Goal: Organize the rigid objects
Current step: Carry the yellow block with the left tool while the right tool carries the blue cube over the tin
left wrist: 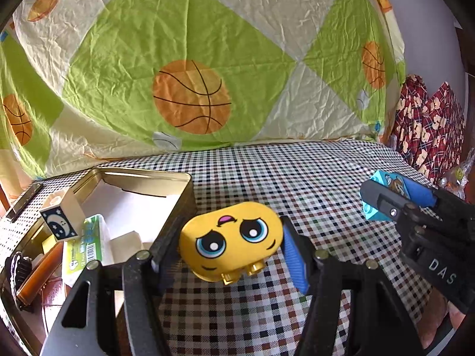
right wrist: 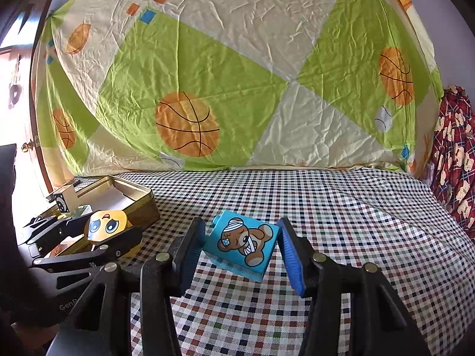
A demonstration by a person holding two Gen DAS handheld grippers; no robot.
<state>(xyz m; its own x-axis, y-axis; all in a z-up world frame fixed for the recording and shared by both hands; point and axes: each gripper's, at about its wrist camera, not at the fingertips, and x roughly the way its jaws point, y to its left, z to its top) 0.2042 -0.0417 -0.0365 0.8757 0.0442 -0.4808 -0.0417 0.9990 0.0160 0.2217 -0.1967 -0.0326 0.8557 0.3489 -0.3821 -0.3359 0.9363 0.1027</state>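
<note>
Both tools are loaded, so the step in hand looks like carrying 2 toy blocks toward the open metal tin (left wrist: 178,178) at the left of the frame. The left tool (left wrist: 228,249) has its jaws closed against the sides of a yellow face block (left wrist: 231,237), a smooth rounded plastic piece with big printed blue eyes and 2 shiny studs on its underside; it sits low in the centre of the left wrist view, just right of the tin's near corner. The right tool (right wrist: 240,246) grips a blue bear block (right wrist: 242,244), a hard cube tilted on edge, printed with a bandaged cartoon bear, at the centre of the right wrist view above the checked cloth (right wrist: 341,222) covering the desk.

The tin is thin, glossy, gold-toned, with rounded corners and white paper lining. A cream block with a moon print (left wrist: 59,222) and a green-labelled packet (left wrist: 89,243) already rest at its left end.

I judge the next move needs the yellow block lifted over the tin's rim and released onto the free white lining, keeping clear of the moon block.
</note>
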